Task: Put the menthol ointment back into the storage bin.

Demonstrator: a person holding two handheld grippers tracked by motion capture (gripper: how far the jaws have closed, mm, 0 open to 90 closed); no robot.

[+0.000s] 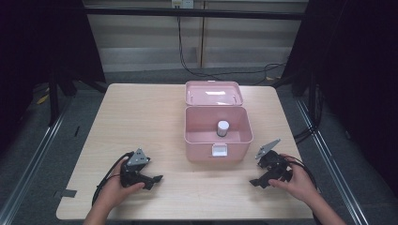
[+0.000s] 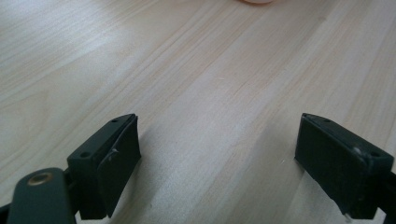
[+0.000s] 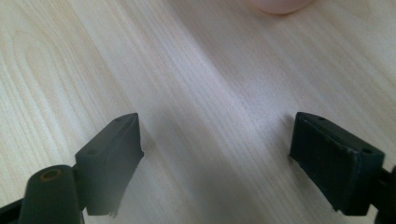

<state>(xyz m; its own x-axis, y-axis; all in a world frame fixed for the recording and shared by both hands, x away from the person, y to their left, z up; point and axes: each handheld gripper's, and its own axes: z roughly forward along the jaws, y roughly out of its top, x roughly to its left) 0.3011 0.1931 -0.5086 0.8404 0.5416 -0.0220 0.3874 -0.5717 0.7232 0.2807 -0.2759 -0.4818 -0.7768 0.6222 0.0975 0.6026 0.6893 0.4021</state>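
A pink box [image 1: 218,136] stands open at the middle of the wooden table [image 1: 141,117], its lid [image 1: 213,93] folded back behind it. Inside stands a small white-capped container [image 1: 223,128]. My left gripper [image 1: 157,180] rests low on the table, left of the box, held by a hand; its jaws are open over bare wood [image 2: 219,154]. My right gripper [image 1: 256,182] sits right of the box in the other hand, jaws open with nothing between them [image 3: 217,158]. A pink corner of the box [image 3: 280,4] peeks in at the top of the right gripper view.
Black cables [image 1: 197,70] run along the floor behind the table. Metal rails [image 1: 33,154] flank the table on both sides. Bare tabletop lies in front of the box between the two grippers.
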